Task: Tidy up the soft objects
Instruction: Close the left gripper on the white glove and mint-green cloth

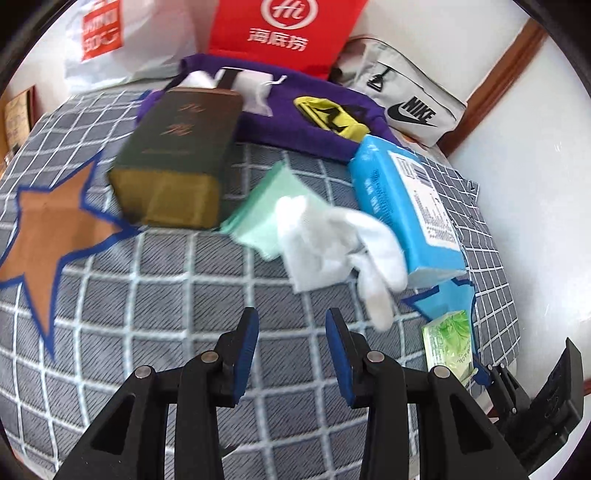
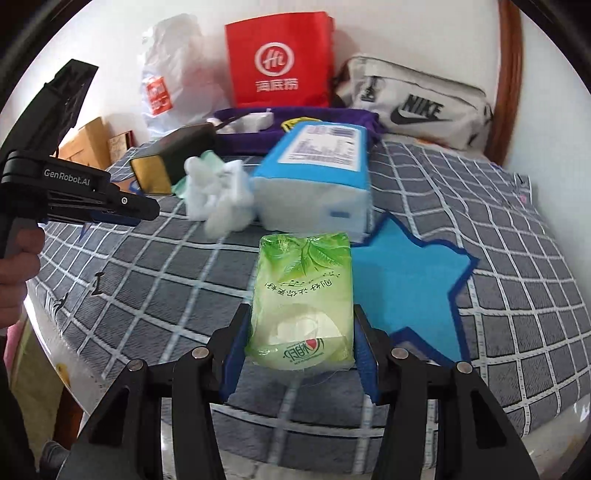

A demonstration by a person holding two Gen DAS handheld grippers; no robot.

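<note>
- A bed (image 2: 461,206) with a grey checked cover fills both views, set against a white wall (image 2: 424,33) with a wooden frame edge at the far right.
- Two star patches lie on the cover: a brown one (image 1: 48,236) well left of the left tongs (image 1: 291,332), a blue one (image 2: 410,280) just right of the right tongs (image 2: 299,339).
- Along the wall, beyond everything: one red bag (image 2: 280,62), one white plastic bag (image 2: 173,81), one grey Nike pouch (image 2: 417,103) and one purple cloth (image 1: 303,118).
- One blue tissue pack (image 2: 314,181) stands straight ahead of the right tongs, in the way of the far row.
- One dark green box (image 1: 177,158) lies ahead-left of the left tongs.
- One mint-green folded cloth (image 1: 266,206) and one white glove (image 1: 332,240) lie ahead of the left tongs, the glove partly over the cloth.
- One green tissue packet (image 2: 301,295) sits between the right tongs' blue pads, which press both its sides.
- The left tongs stand part open with nothing between them, the glove just ahead and to the right.
</note>
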